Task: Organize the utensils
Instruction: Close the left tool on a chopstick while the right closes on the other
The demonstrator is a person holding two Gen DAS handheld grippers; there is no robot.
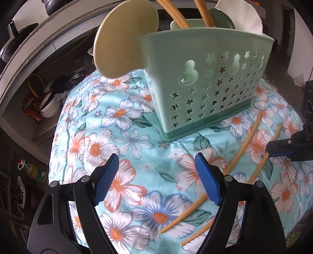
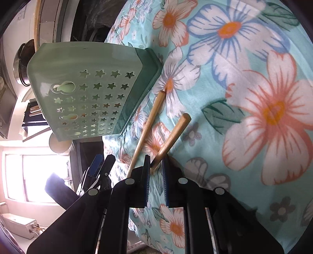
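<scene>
A mint green utensil holder [image 1: 207,82] with star cutouts stands on the floral cloth [image 1: 125,140]; it holds chopsticks, a cream spoon [image 1: 125,39] and other utensils. Two bamboo chopsticks [image 1: 230,166] lie loose on the cloth to its right. My left gripper [image 1: 156,177] is open and empty, hovering over the cloth in front of the holder. My right gripper [image 2: 156,172] is nearly shut around one chopstick [image 2: 172,136], which lies between its pads on the cloth. The second chopstick [image 2: 146,131] lies just beside it. The holder [image 2: 93,91] shows beyond them.
A white scalloped plate [image 1: 240,17] and a green dish stand behind the holder. Pots sit on a counter [image 1: 25,45] at upper left, with bowls and clutter on a shelf below. The cloth-covered table drops off on the left.
</scene>
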